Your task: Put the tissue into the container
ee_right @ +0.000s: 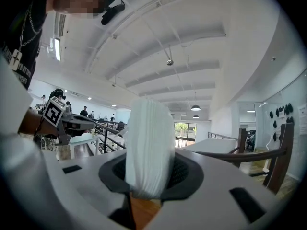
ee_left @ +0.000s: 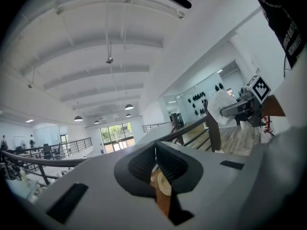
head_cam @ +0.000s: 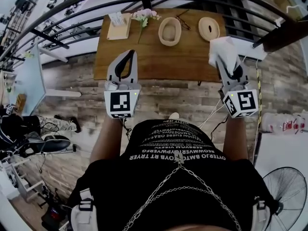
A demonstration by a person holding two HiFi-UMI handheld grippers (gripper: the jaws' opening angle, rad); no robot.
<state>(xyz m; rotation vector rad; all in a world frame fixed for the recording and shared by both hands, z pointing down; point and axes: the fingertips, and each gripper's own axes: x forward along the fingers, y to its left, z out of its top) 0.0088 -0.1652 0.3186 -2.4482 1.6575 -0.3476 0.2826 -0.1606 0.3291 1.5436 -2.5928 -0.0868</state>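
My right gripper (head_cam: 220, 57) is shut on a folded stack of white tissue (head_cam: 222, 48), held over the right front edge of the wooden table (head_cam: 144, 64). In the right gripper view the tissue (ee_right: 148, 147) stands upright between the jaws and hides what lies behind it. Two pale oval containers (head_cam: 170, 31) (head_cam: 209, 29) sit at the back of the table, with nothing in them. My left gripper (head_cam: 131, 53) is shut and holds nothing, near the table's left front. In the left gripper view one oval container (ee_left: 164, 186) shows through the gap below the jaws, and the tissue (ee_left: 218, 104) at the right.
A wooden tissue box (head_cam: 119, 26), a pink flower sprig (head_cam: 144, 16) and glasses (head_cam: 183, 19) lie at the back of the table. A dark railing (head_cam: 72, 4) curves behind it. A white shelf (head_cam: 252, 49) stands to the right, a fan (head_cam: 284, 186) by my right side.
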